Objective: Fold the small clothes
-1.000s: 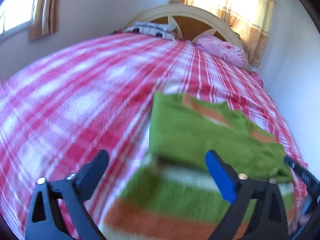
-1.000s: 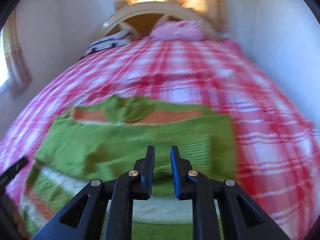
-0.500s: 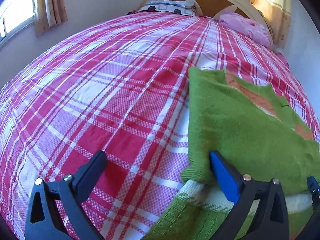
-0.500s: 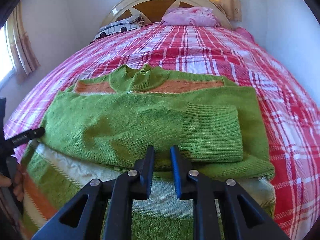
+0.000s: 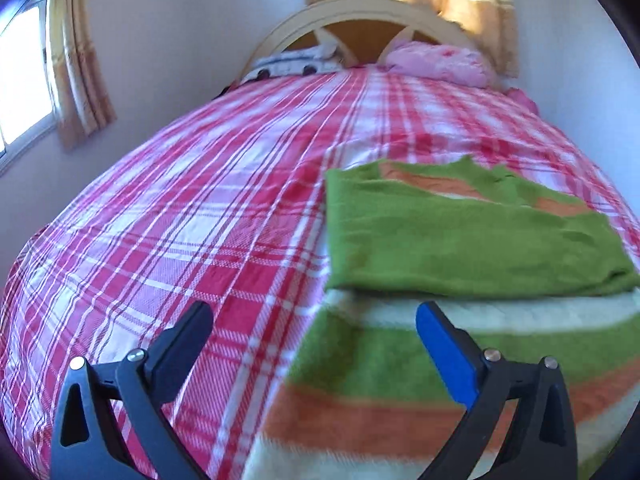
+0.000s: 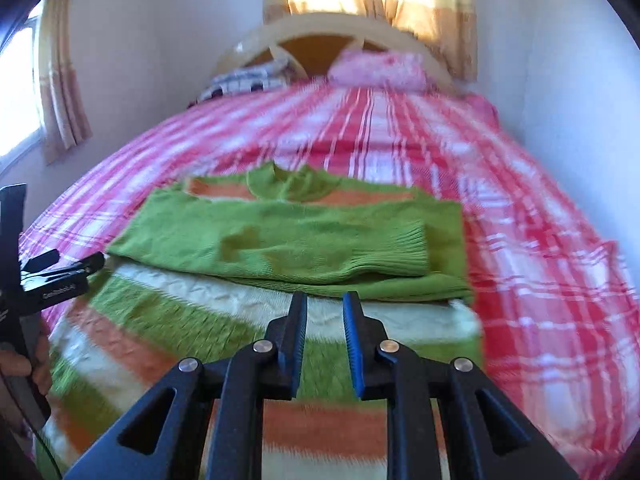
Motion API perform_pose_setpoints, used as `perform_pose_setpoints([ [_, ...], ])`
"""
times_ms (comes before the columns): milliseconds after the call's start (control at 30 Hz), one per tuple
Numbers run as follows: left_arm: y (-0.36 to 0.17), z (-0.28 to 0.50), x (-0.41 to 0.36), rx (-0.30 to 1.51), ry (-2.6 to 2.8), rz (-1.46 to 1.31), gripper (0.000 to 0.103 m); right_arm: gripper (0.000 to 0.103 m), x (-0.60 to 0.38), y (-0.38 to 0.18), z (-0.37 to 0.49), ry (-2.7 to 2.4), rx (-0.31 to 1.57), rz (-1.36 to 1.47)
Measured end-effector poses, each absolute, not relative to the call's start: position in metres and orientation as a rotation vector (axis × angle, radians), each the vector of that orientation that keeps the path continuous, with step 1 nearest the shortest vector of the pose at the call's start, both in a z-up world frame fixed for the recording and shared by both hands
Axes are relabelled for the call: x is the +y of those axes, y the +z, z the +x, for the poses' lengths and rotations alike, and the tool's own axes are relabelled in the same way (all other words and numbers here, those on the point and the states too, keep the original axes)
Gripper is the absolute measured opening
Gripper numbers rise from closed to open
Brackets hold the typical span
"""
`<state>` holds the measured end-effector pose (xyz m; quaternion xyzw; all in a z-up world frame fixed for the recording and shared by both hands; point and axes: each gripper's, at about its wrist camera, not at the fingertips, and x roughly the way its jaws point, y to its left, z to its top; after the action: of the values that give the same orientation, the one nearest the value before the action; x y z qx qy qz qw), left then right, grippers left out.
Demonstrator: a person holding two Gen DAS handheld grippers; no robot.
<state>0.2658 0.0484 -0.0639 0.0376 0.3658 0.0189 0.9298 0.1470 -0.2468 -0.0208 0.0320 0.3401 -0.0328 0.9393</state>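
Note:
A green knit sweater [image 5: 460,240] with orange and cream stripes lies flat on the bed, both sleeves folded across its chest. My left gripper [image 5: 312,314] hovers open over the sweater's left edge, one finger above the sheet, the blue-padded one above the striped body, nothing between them. My right gripper [image 6: 325,300] hangs over the sweater [image 6: 280,248] just below the folded sleeve cuff; its jaws are opening from a narrow gap and hold nothing. The left gripper [image 6: 60,276] also shows at the left rim of the right wrist view, with a hand [image 6: 24,364] on it.
The bed has a red and white plaid sheet [image 5: 200,220], a curved cream headboard [image 5: 360,12], a pink pillow [image 6: 380,68] and a patterned pillow [image 5: 296,62]. Walls stand close on both sides. Curtained windows [image 5: 24,80] are at the left and behind the headboard.
Both grippers have drawn back from the folded sleeves toward the hem, so the striped lower body fills the foreground. The right gripper's gap is slightly wider.

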Motion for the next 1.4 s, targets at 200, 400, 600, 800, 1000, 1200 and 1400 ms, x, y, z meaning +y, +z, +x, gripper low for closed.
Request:
perform_pose_setpoints([
  [200, -0.050, 0.233, 0.034, 0.719, -0.042, 0.082, 0.103, 0.030, -0.262, 0.008, 0.086, -0.086, 0.583, 0.131],
  [400, -0.049, 0.198, 0.025, 0.701, -0.093, 0.130, 0.103, 0.031, -0.270, 0.018, 0.036, -0.113, 0.540, 0.149],
  [600, -0.051, 0.140, 0.044, 0.649, -0.197, 0.151, 0.103, 0.031, -0.281, 0.030, -0.021, -0.109, 0.517, 0.108],
  [800, -0.060, 0.087, 0.086, 0.647, -0.281, 0.099, 0.103, 0.032, -0.288, 0.037, -0.086, -0.100, 0.521, 0.003],
  [1000, -0.064, 0.042, 0.113, 0.653, -0.413, 0.086, 0.103, 0.053, -0.300, 0.048, -0.143, 0.024, 0.491, 0.099],
  [1200, -0.073, 0.019, 0.128, 0.670, -0.458, 0.018, 0.102, 0.057, -0.292, 0.018, -0.139, 0.027, 0.566, 0.124],
  [1400, -0.089, 0.015, 0.143, 0.706, -0.482, -0.096, 0.094, 0.057, -0.282, -0.015, -0.126, 0.071, 0.690, 0.173],
])
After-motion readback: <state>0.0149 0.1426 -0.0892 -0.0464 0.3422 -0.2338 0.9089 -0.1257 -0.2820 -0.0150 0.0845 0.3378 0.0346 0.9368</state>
